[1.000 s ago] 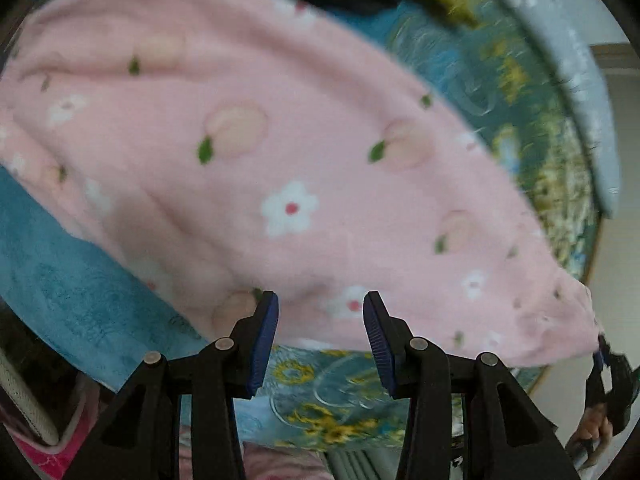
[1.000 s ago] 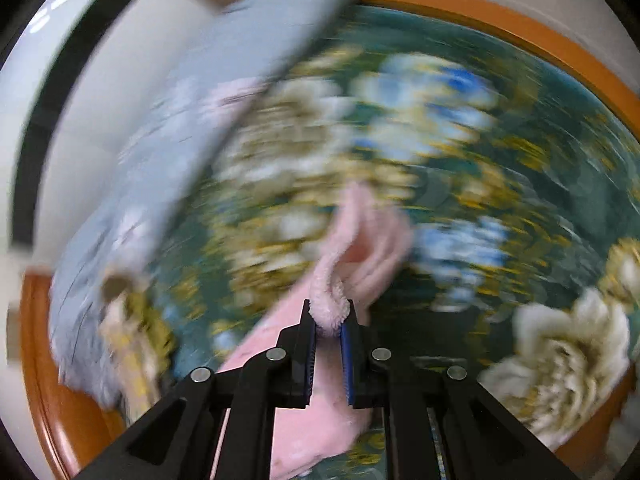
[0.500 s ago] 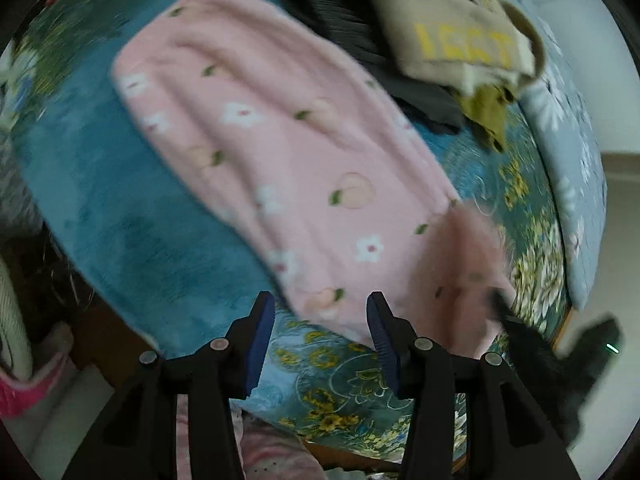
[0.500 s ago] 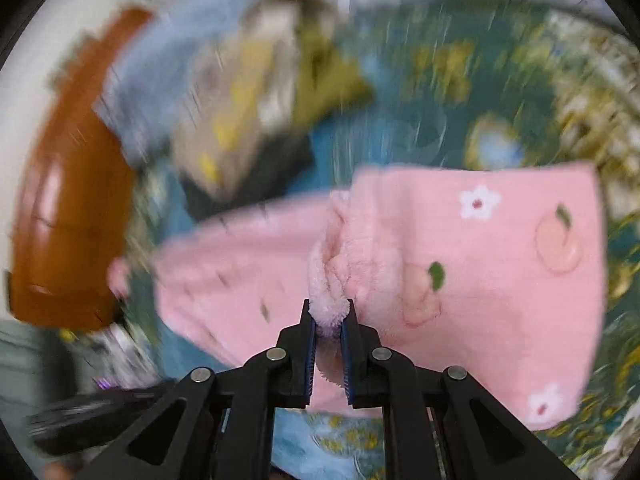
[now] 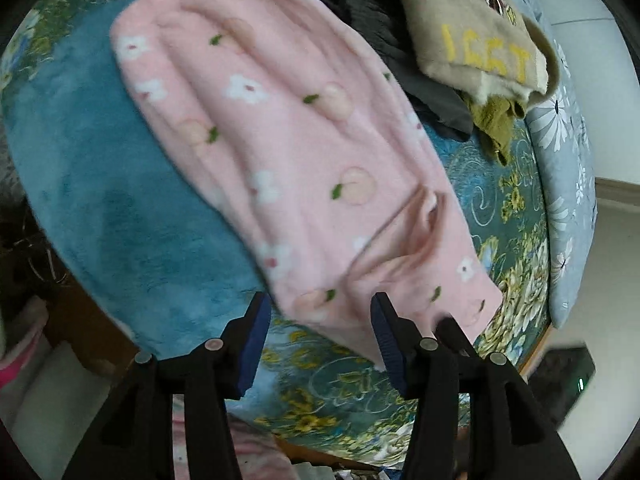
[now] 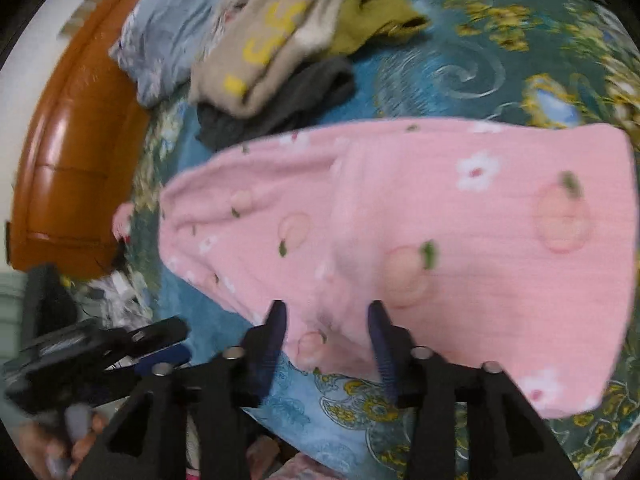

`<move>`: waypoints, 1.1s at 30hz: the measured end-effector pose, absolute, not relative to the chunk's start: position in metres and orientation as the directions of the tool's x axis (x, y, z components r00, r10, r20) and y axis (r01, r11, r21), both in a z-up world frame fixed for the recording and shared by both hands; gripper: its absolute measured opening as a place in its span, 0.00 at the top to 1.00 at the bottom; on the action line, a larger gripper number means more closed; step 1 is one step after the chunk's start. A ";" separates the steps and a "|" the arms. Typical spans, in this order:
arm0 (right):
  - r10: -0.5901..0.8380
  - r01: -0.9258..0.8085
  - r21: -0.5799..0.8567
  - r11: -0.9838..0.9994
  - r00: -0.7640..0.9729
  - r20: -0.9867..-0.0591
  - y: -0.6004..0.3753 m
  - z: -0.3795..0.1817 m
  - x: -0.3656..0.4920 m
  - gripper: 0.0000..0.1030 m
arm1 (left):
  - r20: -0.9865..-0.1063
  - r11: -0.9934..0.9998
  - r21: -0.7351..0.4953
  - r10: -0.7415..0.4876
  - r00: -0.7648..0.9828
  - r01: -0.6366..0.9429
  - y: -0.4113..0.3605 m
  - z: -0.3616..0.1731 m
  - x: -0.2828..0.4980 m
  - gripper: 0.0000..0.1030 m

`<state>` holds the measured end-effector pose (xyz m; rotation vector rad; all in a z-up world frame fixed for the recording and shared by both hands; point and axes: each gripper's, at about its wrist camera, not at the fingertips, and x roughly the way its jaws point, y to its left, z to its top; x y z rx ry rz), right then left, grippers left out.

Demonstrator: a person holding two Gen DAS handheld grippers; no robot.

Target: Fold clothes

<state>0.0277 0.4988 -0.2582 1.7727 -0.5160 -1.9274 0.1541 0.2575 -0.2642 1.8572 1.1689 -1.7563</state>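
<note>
Released from the right gripper [image 6: 326, 324], whose jaws were opening, the pink fleece garment [image 5: 288, 168] now lay folded on the teal floral bedspread [image 5: 496, 208] beside a clothes pile [image 5: 460, 40]. Left gripper [image 5: 316, 320] was opening, empty. Wooden headboard [image 6: 72, 152] behind.

Ahead of the right gripper [image 6: 327, 334], the pink garment [image 6: 440, 232] lies flat. Beyond it a clothes pile [image 6: 276, 60] blocks the way; open bedspread [image 6: 460, 64] lies to the pile's right.
</note>
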 end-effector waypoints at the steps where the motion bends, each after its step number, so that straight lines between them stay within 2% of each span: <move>1: -0.562 0.061 0.559 -0.827 -0.074 -0.824 0.513 -0.254 0.028 0.51 | -0.935 -0.617 -0.302 0.342 -0.097 0.727 0.261 -0.267 0.148 0.46; 8: -0.391 -0.197 0.411 -0.890 -0.133 -0.911 0.624 -0.232 0.055 0.51 | -0.898 -0.682 -0.381 0.432 -0.076 0.625 0.291 -0.305 0.095 0.33; 13: -0.268 -0.308 0.292 -0.906 -0.118 -0.956 0.672 -0.213 0.091 0.51 | -0.879 -0.730 -0.418 0.476 -0.038 0.541 0.306 -0.339 0.058 0.30; 18: -0.233 -0.426 0.258 -0.867 -0.112 -0.966 0.689 -0.206 0.112 0.51 | -0.834 -0.703 -0.499 0.549 -0.060 0.506 0.314 -0.351 0.035 0.30; 20: -0.227 -0.435 0.253 -0.865 -0.110 -0.968 0.684 -0.204 0.114 0.51 | -0.825 -0.701 -0.509 0.563 -0.049 0.499 0.319 -0.355 0.029 0.35; 21: -0.225 -0.433 0.250 -0.866 -0.110 -0.968 0.680 -0.202 0.115 0.51 | -0.831 -0.716 -0.495 0.555 -0.029 0.492 0.323 -0.358 0.026 0.44; 22: -0.227 -0.429 0.252 -0.867 -0.110 -0.968 0.676 -0.202 0.115 0.51 | -0.842 -0.738 -0.473 0.539 -0.001 0.480 0.326 -0.360 0.025 0.76; 23: -0.231 -0.424 0.256 -0.869 -0.111 -0.967 0.673 -0.201 0.114 0.51 | -0.856 -0.766 -0.444 0.516 0.033 0.465 0.330 -0.362 0.023 0.94; 28: -0.233 -0.403 0.255 -0.879 -0.104 -0.967 0.656 -0.196 0.109 0.51 | -0.885 -0.808 -0.441 0.465 -0.039 0.391 0.320 -0.342 0.022 0.94; 33: -0.219 -0.399 0.235 -0.886 -0.087 -0.972 0.650 -0.196 0.105 0.51 | -0.898 -0.817 -0.375 0.437 0.046 0.438 0.307 -0.368 0.025 0.90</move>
